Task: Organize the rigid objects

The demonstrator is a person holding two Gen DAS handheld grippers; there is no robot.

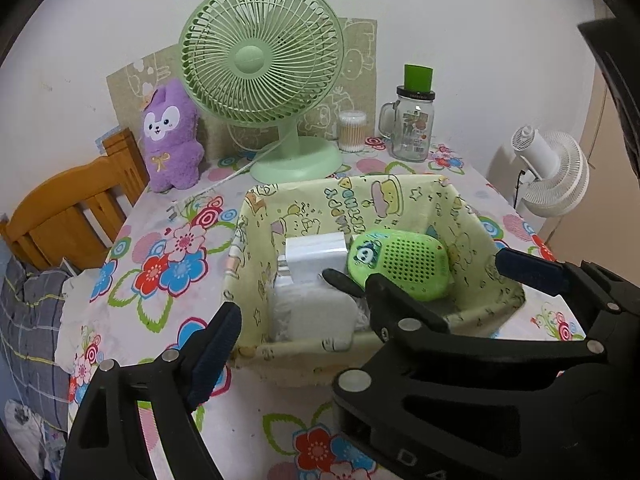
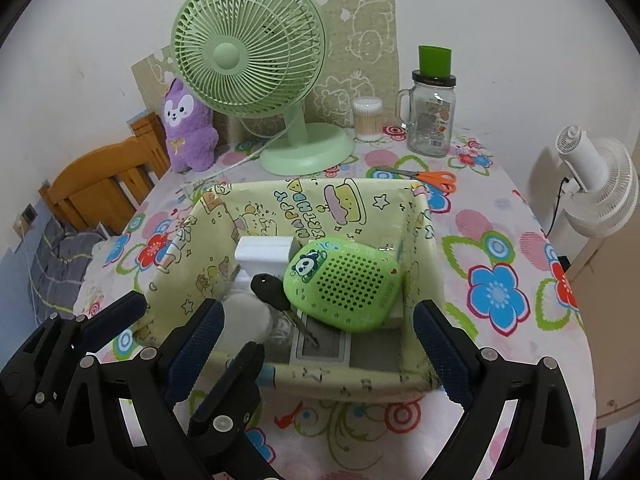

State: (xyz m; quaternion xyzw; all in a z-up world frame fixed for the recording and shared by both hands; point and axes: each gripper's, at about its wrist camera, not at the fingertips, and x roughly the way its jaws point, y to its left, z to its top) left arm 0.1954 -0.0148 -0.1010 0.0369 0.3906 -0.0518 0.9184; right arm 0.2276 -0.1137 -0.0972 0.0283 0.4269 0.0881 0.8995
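A yellow cartoon-print box (image 1: 400,196) (image 2: 320,200) stands on the floral table. Inside lie a green panda speaker (image 1: 400,264) (image 2: 344,284), a white charger (image 1: 316,252) (image 2: 264,252), a black-headed key (image 2: 276,300) and other white items. Orange-handled scissors (image 2: 432,178) lie behind the box. My left gripper (image 1: 360,292) is open and empty at the box's front left. My right gripper (image 2: 320,344) is open and empty, its fingers straddling the box's front wall. The left gripper also shows at the lower left of the right wrist view (image 2: 192,336).
At the back stand a green desk fan (image 1: 260,76) (image 2: 248,48), a purple plush (image 1: 170,136) (image 2: 188,132), a cotton swab tub (image 1: 352,130) (image 2: 367,118) and a glass jar mug (image 1: 412,120) (image 2: 432,116). A wooden chair (image 1: 72,216) is left, a white fan (image 2: 600,188) right.
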